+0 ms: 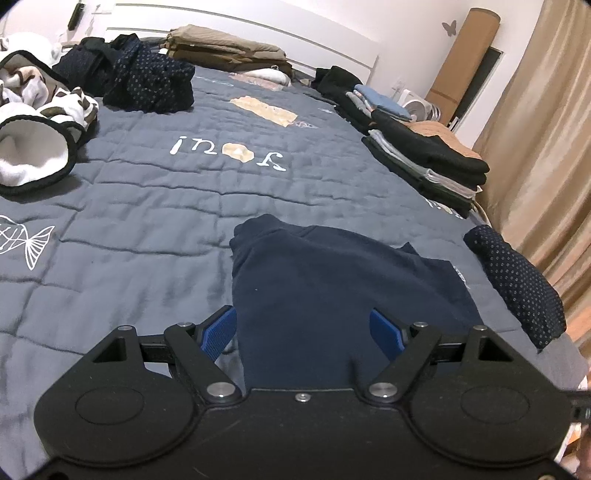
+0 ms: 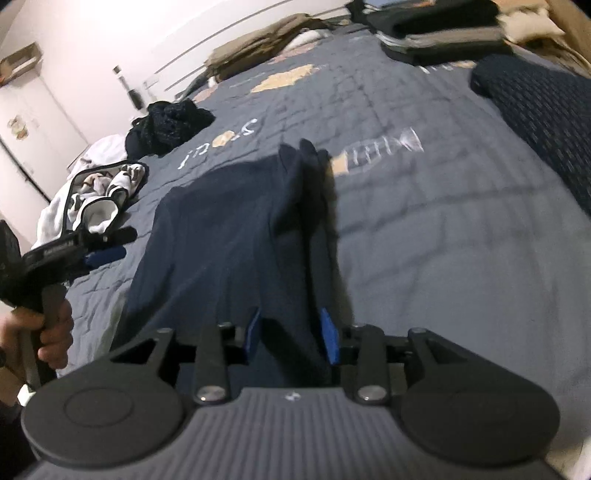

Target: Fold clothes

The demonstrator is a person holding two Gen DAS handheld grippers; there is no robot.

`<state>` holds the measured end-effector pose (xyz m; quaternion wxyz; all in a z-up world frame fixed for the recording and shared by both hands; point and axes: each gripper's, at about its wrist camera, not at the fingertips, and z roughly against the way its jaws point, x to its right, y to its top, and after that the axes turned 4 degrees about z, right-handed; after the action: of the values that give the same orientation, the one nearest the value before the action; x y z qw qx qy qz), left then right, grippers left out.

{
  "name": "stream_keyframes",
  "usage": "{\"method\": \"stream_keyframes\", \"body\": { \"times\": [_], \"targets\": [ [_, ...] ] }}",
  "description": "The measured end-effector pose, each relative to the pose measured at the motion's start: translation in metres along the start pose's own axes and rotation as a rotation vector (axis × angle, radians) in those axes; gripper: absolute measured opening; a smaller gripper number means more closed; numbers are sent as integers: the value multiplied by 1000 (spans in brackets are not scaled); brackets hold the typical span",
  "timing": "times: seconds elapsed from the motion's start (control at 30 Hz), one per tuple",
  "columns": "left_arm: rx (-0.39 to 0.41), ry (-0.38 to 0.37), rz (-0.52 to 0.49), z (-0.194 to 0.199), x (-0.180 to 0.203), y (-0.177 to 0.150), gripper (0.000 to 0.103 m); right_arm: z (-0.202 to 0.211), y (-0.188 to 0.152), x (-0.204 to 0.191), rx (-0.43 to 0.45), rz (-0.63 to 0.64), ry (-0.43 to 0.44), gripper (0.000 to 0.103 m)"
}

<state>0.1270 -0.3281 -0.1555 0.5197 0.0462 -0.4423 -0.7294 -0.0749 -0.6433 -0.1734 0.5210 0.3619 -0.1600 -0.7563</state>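
- We find the navy garment [image 1: 332,280] lying on the grey-blue quilt [image 1: 147,221], near its front edge.
- The left gripper [image 1: 302,334] stands wide, its blue pads [image 1: 218,332] either side of the cloth, not pinching it.
- The right gripper [image 2: 291,334] is narrowed onto a raised fold of the same garment.
- Folded stacks [image 1: 424,158] line the quilt's right side.

A grey-blue quilt [image 1: 129,229] with white lettering [image 1: 229,151] covers the bed. At one o'clock a cardboard roll [image 1: 465,55] leans on the wall beside tan curtains [image 1: 546,147]; a fan [image 1: 421,107] stands below. A butterfly decal [image 1: 450,27] marks the wall.
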Motion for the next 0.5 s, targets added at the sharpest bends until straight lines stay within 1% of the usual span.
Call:
{"method": "stream_keyframes", "body": {
  "times": [0.1,0.13,0.17,0.2,0.23,0.3,0.33,0.4,0.43,0.5],
  "targets": [
    [-12,0,-12,-2,0,-4,79,-1,-16,0,-35,-33,-27,35],
    [-21,5,-15,-4,-1,-6,79,-2,-20,1,-33,-52,-28,35],
    [-36,12,-11,-8,-2,-8,79,-2,-24,3,-31,-71,-29,32],
    [-54,16,-2,-12,-5,-9,79,-3,-28,4,-29,-90,-30,22],
    [-69,19,12,-16,-8,-10,79,2,-28,6,-13,-119,-13,6],
    [-94,26,43,-24,-14,-12,79,10,-29,10,22,-177,21,5],
    [-99,30,56,-25,-17,-11,79,19,-29,13,47,-229,68,5],
    [-95,21,76,-26,-22,-10,77,37,-30,12,88,-285,151,5],
    [-93,17,85,-26,-24,-9,75,45,-32,11,101,-294,166,5],
    [-87,9,103,-25,-27,-6,74,47,-36,12,83,-305,168,5]
  ]
}}
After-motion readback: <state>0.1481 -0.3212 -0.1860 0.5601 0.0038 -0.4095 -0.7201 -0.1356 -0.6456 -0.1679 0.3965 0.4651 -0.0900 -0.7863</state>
